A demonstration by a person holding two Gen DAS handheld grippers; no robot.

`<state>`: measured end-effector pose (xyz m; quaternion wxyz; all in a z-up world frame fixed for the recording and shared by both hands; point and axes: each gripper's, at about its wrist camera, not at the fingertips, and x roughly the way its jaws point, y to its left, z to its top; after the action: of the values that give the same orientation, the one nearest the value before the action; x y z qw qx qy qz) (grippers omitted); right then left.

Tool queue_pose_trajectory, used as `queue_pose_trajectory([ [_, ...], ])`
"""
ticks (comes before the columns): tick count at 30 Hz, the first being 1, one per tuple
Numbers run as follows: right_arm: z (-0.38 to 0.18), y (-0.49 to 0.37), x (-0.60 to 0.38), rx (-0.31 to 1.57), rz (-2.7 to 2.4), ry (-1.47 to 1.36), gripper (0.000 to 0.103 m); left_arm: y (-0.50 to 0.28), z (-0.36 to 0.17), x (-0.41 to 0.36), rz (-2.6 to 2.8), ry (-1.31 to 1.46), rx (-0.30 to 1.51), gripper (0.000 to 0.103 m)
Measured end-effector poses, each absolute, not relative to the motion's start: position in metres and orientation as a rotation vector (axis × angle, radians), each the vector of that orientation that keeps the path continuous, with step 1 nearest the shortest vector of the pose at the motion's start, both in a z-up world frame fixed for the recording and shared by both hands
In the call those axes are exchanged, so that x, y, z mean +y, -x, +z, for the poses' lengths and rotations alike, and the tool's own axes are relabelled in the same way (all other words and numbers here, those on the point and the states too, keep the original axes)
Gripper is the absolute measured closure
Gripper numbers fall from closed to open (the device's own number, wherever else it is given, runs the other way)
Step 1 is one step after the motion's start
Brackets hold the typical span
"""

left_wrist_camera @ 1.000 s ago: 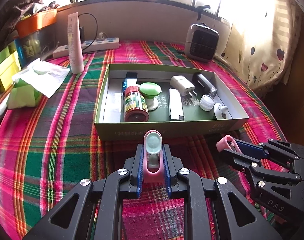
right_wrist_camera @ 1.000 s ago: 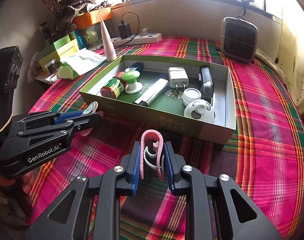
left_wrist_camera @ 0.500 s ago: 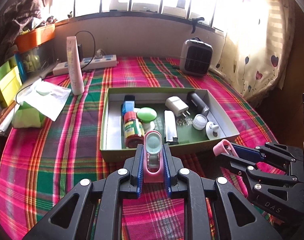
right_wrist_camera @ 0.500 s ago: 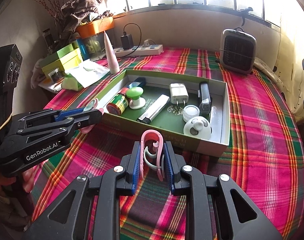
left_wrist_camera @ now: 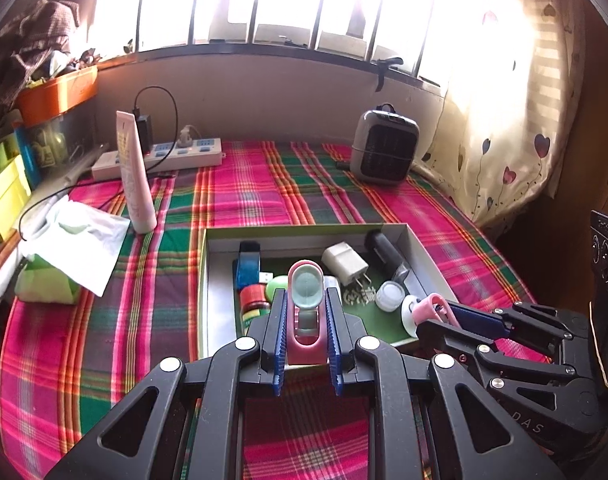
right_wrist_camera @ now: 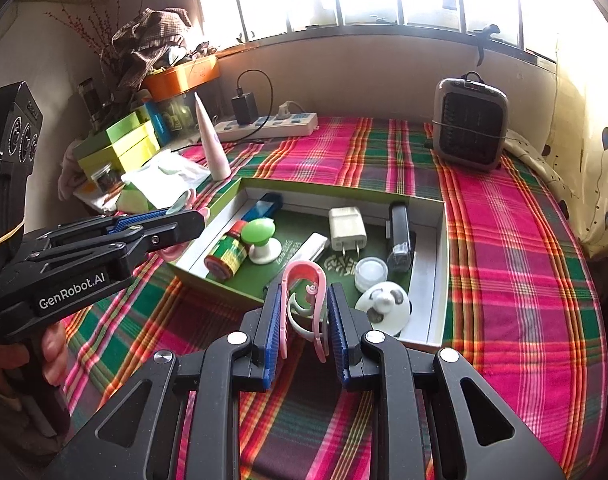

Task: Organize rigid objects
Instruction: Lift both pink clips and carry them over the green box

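Two black hand-held grippers with blue pads

The left gripper (right_wrist_camera: pixel 184 220) reads "GenRobot.AI" in white; the right gripper (right_wrist_camera: pixel 304 312) has silver screws and ribbed blue fingers (right_wrist_camera: pixel 273 328).

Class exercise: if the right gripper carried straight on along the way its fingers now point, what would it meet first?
Probably the green box: the right gripper, shut on a pink clip, points down at its near wall or the dark floor just inside. Depth is hard to judge, so the plaid cloth before it is possible.

Pink mirror piece (left_wrist_camera: pixel 305 312) upright, pink looped clip (right_wrist_camera: pixel 304 304) upright, above green box (right_wrist_camera: pixel 220 204)

Home rm: heart curtain (left_wrist_camera: pixel 516 128), plaid tablecloth (left_wrist_camera: pixel 240 196), heater (left_wrist_camera: pixel 384 148).
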<state>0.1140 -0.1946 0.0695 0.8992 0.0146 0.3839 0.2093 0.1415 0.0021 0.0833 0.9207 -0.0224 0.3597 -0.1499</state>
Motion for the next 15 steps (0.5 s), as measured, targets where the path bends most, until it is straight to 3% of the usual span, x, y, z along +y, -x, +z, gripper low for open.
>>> queue_pose_trajectory([
  [15, 0.059, -0.158, -0.194, 0.838, 0.423, -0.074, 0.079, -0.193, 0.074, -0.011, -0.317, 0.051, 0.787, 0.086],
])
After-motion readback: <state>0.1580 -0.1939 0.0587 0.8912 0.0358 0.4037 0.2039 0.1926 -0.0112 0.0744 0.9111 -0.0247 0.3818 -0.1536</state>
